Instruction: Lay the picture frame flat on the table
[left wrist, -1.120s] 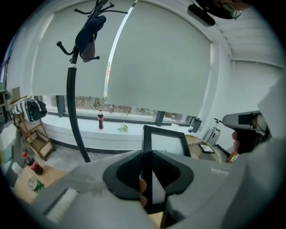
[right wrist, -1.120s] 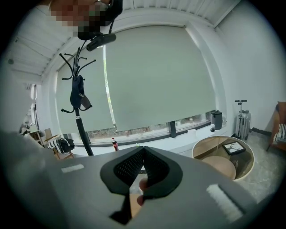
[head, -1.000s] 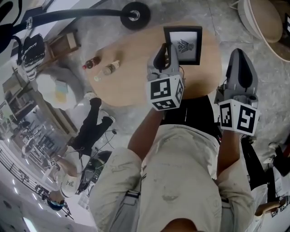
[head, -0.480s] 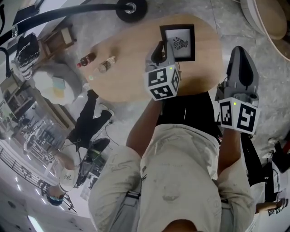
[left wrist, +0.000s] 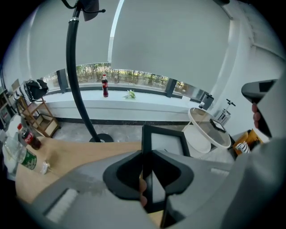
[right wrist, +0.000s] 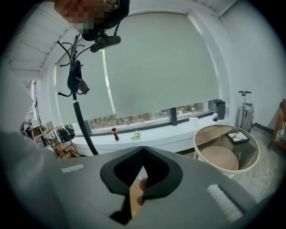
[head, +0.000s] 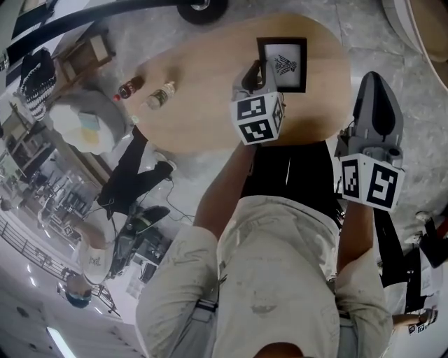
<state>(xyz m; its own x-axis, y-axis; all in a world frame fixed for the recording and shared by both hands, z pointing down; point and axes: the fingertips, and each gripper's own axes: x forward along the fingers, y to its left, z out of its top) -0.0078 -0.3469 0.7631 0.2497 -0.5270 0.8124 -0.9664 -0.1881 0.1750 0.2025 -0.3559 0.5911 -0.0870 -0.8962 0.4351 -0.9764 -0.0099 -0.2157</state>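
The black picture frame (head: pixel 283 65) with a white mat and a small dark print is over the far right part of the oval wooden table (head: pixel 203 105). My left gripper (head: pixel 253 71) is shut on the frame's left edge. In the left gripper view the frame (left wrist: pixel 166 144) runs away from the jaws, its edge pinched between the pads of that gripper (left wrist: pixel 145 154). Whether it rests on the table (left wrist: pixel 67 154) I cannot tell. My right gripper (head: pixel 376 82) hangs off the table's right side, shut and holding nothing (right wrist: pixel 143 150).
A cola bottle (head: pixel 129 87) and a clear bottle (head: pixel 160 95) lie on the table's left end. A floor lamp's black base (head: pixel 203 7) stands behind the table. A round glass side table (right wrist: pixel 227 152) is at the right. A wooden rack (left wrist: pixel 40 123) stands at the left.
My left gripper has sunk toward the table with the frame in it, and the frame looks smaller and lower. The right gripper has dropped a little.
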